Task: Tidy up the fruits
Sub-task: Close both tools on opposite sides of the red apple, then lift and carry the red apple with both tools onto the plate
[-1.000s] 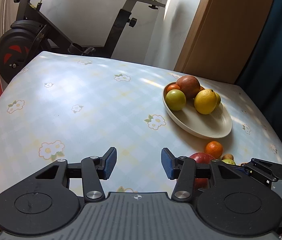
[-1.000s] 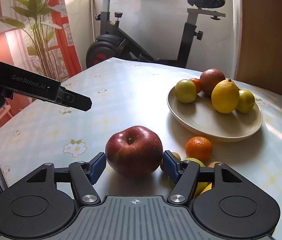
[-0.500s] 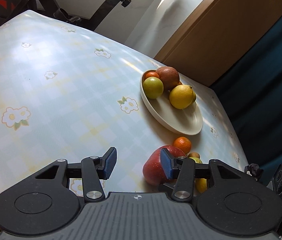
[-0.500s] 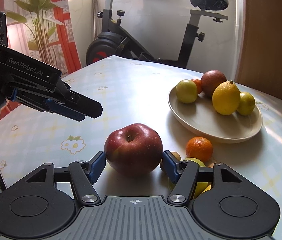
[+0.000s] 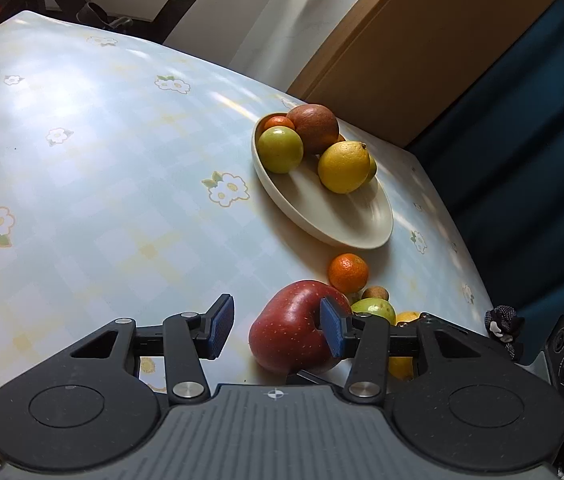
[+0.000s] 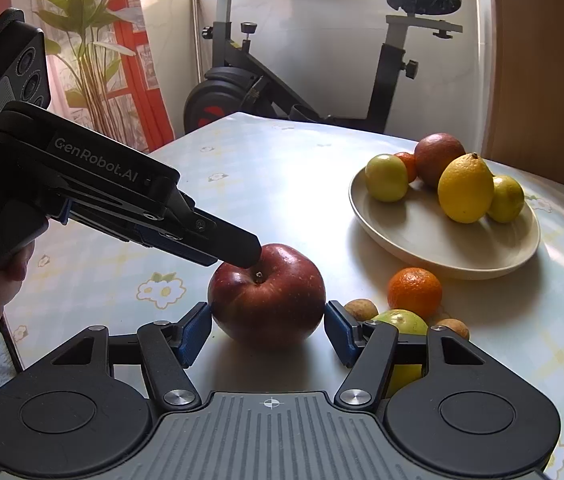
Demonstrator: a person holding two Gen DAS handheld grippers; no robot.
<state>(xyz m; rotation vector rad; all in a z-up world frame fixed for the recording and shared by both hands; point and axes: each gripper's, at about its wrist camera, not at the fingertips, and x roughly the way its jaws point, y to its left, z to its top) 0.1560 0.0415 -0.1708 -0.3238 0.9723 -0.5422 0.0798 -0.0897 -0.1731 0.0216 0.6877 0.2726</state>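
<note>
Shiny flowered tablecloth (image 6: pixel 282 168); both grippers (left (image 5: pixel 277 326), right (image 6: pixel 267 330)) gape beside the smooth round red apple (image 6: pixel 267 292); only the right view shows its stem.

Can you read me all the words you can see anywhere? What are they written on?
"GenRobot.AI": white letters on the side of the black left gripper, seen from the right wrist camera.
"AS": the end of a cut-off word on the camera block of that same gripper, at the picture's left edge; the rest is out of view.
There is no readable text in the left wrist view or on the red apple.
</note>
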